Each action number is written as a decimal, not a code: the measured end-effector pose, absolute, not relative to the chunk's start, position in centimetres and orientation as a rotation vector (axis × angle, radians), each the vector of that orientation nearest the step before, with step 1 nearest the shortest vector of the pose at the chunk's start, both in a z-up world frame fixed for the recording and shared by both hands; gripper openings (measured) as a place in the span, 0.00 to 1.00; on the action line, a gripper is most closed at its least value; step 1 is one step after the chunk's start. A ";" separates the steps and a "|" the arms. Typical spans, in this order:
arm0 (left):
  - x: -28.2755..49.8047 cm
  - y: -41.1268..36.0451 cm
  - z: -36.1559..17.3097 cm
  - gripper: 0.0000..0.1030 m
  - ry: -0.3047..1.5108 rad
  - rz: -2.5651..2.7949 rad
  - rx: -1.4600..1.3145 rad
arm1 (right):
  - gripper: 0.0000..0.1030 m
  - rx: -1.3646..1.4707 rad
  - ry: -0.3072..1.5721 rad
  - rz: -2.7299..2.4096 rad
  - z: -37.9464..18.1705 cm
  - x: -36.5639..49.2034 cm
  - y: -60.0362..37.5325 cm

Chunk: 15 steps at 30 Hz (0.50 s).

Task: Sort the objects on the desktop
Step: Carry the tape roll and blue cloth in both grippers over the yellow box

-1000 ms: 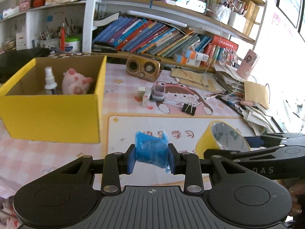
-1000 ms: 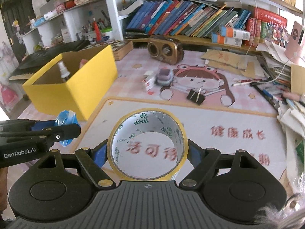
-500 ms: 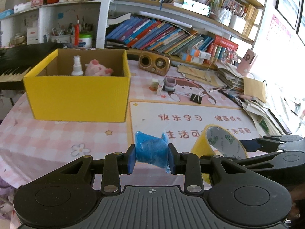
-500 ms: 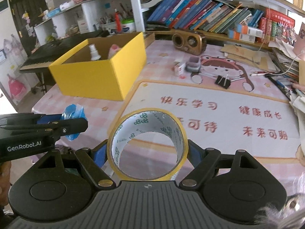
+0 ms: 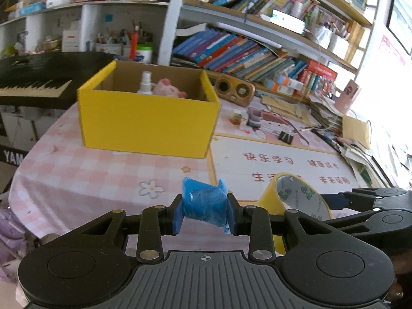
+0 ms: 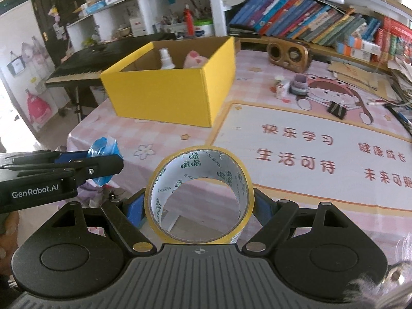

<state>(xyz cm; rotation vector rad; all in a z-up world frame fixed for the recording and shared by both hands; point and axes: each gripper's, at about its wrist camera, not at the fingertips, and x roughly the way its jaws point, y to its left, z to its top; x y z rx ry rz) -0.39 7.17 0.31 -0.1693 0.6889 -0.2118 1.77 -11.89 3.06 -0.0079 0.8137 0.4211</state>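
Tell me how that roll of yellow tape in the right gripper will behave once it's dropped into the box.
The tape roll looks rigid: it keeps its round shape between the right gripper's pads. Being a hollow ring, it is probably light. Landing on edge in the yellow box, it may roll.

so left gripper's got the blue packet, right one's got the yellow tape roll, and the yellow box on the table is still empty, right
Not quite: the yellow box is not empty. The right wrist view shows a white spray bottle and a pink plush toy inside it. The rest holds: the left gripper grips the blue packet, and the right gripper grips the yellow tape roll.
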 end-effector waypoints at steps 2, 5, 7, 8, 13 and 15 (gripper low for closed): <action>-0.7 7.8 0.3 0.31 0.687 -0.196 -0.178 | 0.78 -0.020 0.813 0.439 3.1 1.7 -11.1; -1.1 8.9 0.2 0.31 0.686 -0.171 -0.193 | 0.78 -0.039 0.818 0.471 3.0 1.7 -10.0; -1.4 9.5 0.2 0.31 0.685 -0.153 -0.205 | 0.78 -0.053 0.821 0.491 3.0 1.7 -9.2; -1.5 9.8 0.2 0.31 0.684 -0.147 -0.209 | 0.78 -0.059 0.822 0.499 3.0 1.7 -8.8; -1.9 10.7 0.3 0.31 0.674 -0.117 -0.221 | 0.78 -0.082 0.819 0.535 3.1 1.9 -7.3; -1.9 11.0 0.3 0.31 0.672 -0.110 -0.225 | 0.78 -0.088 0.817 0.543 3.1 2.0 -7.0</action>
